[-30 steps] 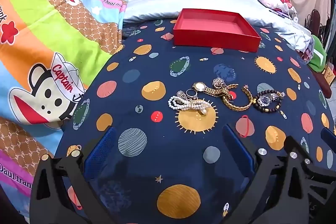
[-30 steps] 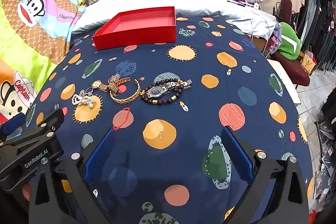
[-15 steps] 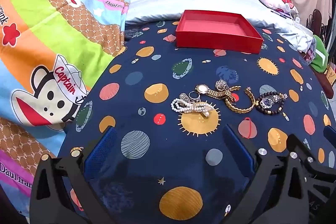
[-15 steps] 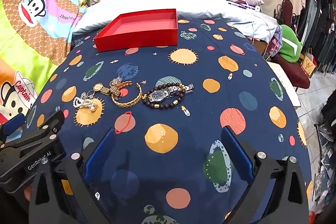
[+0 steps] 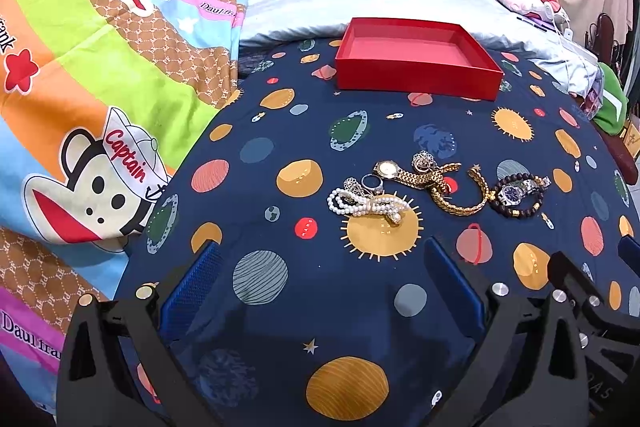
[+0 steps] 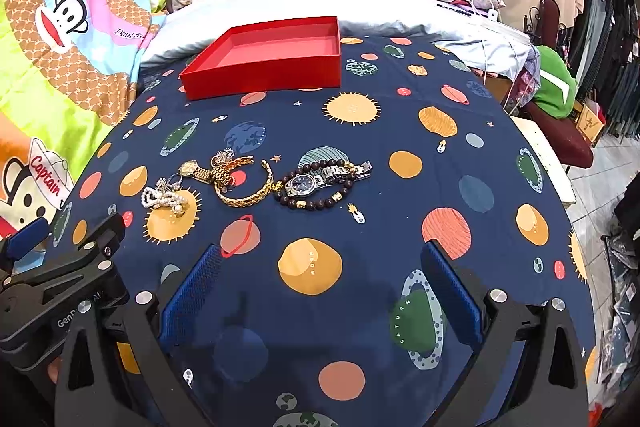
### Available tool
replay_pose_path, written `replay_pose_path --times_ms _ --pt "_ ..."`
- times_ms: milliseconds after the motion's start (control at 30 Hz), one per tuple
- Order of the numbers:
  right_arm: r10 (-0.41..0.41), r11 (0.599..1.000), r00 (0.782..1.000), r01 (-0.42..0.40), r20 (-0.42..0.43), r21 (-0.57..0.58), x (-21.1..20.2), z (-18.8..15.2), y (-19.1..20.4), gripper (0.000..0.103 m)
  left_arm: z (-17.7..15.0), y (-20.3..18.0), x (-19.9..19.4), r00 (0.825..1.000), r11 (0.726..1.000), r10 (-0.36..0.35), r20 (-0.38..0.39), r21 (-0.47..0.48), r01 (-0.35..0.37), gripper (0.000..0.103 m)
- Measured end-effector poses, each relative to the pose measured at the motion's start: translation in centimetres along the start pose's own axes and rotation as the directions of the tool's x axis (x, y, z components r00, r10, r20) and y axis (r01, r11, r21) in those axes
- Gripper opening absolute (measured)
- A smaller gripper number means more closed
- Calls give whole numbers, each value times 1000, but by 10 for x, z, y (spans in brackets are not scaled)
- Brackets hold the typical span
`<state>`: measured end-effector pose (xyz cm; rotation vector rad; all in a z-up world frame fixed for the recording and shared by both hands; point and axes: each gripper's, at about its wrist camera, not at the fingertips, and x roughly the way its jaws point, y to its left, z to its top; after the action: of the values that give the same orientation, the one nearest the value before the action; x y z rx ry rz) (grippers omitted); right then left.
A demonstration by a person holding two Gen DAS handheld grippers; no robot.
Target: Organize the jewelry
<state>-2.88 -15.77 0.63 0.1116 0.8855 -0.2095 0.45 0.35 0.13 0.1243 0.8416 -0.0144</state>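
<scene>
Left gripper (image 5: 320, 291) and right gripper (image 6: 318, 291): jaws spread wide, holding nothing, above the planet-print sheet (image 5: 280, 307). Jewelry lies in a left-right row: pearl string (image 5: 366, 205), gold watch (image 5: 416, 177), gold bangle (image 5: 464, 197), bead bracelet (image 6: 316, 193) probably ringing a steel watch (image 6: 320, 181). Red box (image 5: 416, 77) sits beyond, apart.

We read "Captain" on the monkey's white cap (image 5: 130, 155) and "Daul frank" on the cartoon blanket (image 5: 218, 11). On the planet-print sheet (image 6: 400, 227), "SATURN" runs beside the ringed green planet (image 6: 418, 319), "MARS" on the red dot (image 5: 306, 228). "GenR…AI" shows partly on the left gripper (image 6: 60, 291).
</scene>
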Motion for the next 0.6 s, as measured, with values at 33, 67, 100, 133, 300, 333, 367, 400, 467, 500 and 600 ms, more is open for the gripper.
replay_pose_path --times_ms 33,67,100,133,300,333,367,400,467,500,600 --pt "2 1000 1000 -2 -1 -1 0 0 0 98 0 0 0 1000 1000 0 -2 -2 0 98" --pt "2 1000 1000 -2 -1 -2 1 0 1 98 0 1 2 1000 1000 0 -5 -2 0 98" --pt "3 1000 1000 -3 -2 -3 1 0 1 98 -1 1 3 1000 1000 0 -7 -4 0 98" --pt "5 1000 1000 -5 -4 -5 2 1 1 98 -1 1 3 1000 1000 1 -10 -5 -1 98" --pt "8 1000 1000 -8 -12 -12 7 0 4 98 0 4 8 1000 1000 3 -18 -11 -3 98" --pt "8 1000 1000 -8 -12 -15 7 1 4 98 1 5 9 1000 1000 2 -18 -12 -3 98" --pt "8 1000 1000 -8 -12 -18 7 2 5 98 1 5 10 1000 1000 3 -19 -14 -3 98" --pt "7 1000 1000 -7 -11 -22 8 2 5 98 2 5 11 1000 1000 2 -20 -15 -2 98" --pt "4 1000 1000 -4 -9 -28 7 4 6 98 4 6 12 1000 1000 0 -21 -18 0 98" --pt "2 1000 1000 -2 -10 -30 8 4 6 98 5 6 13 1000 1000 -1 -21 -18 1 98" --pt "-4 999 1000 4 -9 -32 7 6 8 98 4 4 15 1000 1000 -6 -23 -16 6 98"
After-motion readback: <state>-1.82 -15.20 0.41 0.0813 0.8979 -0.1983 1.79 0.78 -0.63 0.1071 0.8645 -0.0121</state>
